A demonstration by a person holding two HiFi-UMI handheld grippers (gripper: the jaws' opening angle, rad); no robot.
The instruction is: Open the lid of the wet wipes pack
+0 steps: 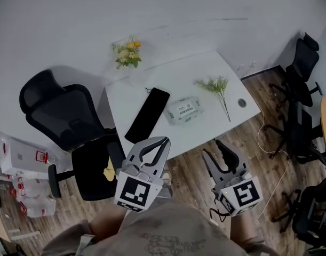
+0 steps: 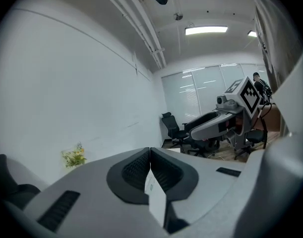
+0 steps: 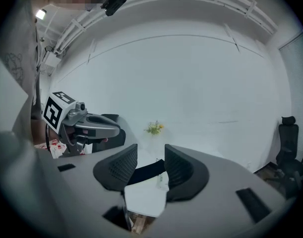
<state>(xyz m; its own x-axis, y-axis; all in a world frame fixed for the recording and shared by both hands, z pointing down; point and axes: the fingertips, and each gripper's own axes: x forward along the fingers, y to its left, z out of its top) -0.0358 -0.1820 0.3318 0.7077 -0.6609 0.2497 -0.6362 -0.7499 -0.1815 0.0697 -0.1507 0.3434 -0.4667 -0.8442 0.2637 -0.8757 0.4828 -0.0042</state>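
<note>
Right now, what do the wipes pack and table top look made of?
Wipes pack: likely soft plastic film; pale, puffy, printed wrap. Table: smooth matte white top, probably laminate; even colour, no grain showing.

the table point(image 1: 205, 79) top is white, smooth and matt. the wet wipes pack point(image 1: 184, 110) looks like soft plastic film with a faint sheen. the black slab point(image 1: 147, 114) is smooth and dull. the floor point(image 1: 253, 137) is wood plank, lightly glossy. the office chair point(image 1: 61, 113) has a black mesh back. left gripper point(image 1: 161, 141) and right gripper point(image 1: 212, 147) are matt grey plastic, with pads point(image 3: 116, 168) that are black and ribbed.
</note>
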